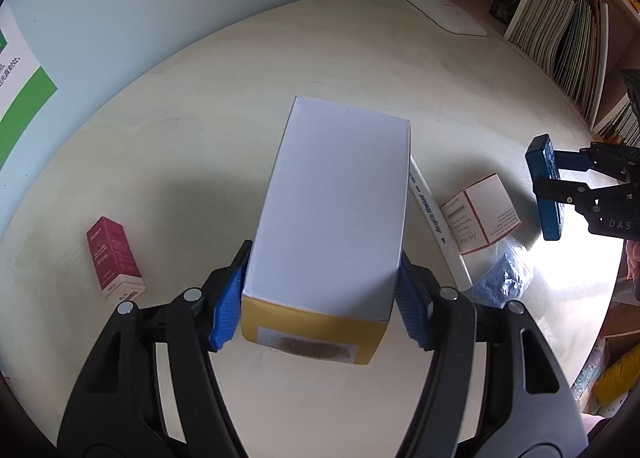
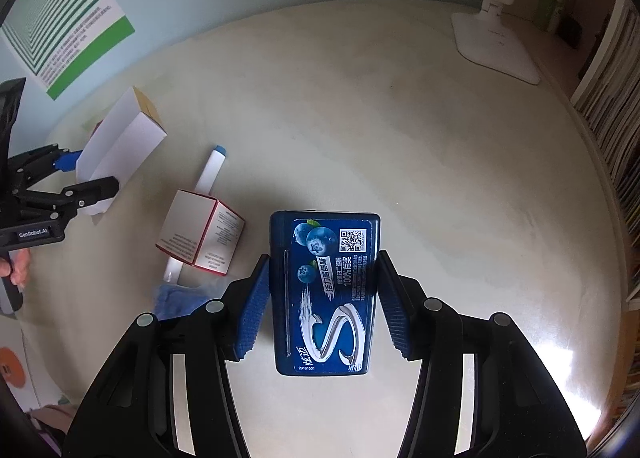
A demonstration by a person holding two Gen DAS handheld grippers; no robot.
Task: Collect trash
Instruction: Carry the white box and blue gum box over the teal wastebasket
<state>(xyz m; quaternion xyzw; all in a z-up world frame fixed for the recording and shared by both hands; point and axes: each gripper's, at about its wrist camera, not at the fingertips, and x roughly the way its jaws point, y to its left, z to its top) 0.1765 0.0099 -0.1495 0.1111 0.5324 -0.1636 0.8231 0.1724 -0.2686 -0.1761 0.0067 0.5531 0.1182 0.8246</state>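
On the left of the table point(image 1: 360, 38) stands a dark red box point(image 1: 114, 258). The left hand-held gripper point(image 1: 320, 298) clamps a white box point(image 1: 332, 210) above the table. A white marker point(image 2: 210, 170), a red-edged white carton point(image 2: 200, 236) and a blue bag point(image 1: 500, 278) lie between. The right hand-held gripper point(image 2: 324, 298) grips a blue gum tin point(image 2: 324, 298). A lamp base point(image 2: 496, 46) stands far right.

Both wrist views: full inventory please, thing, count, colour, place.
open carton: 1, white with yellow end, clamped in left gripper
gum pack: 1, dark blue, clamped in right gripper
small box: 1, magenta, desk left
cosmetics box: 1, white with red edges, lying across the marker
marker: 1, white with blue cap, desk centre
crumpled bag: 1, blue and clear, beside the marker
lamp base: 1, white, far right
desk: 1, pale cream
left gripper: 1, black with blue pads
right gripper: 1, same
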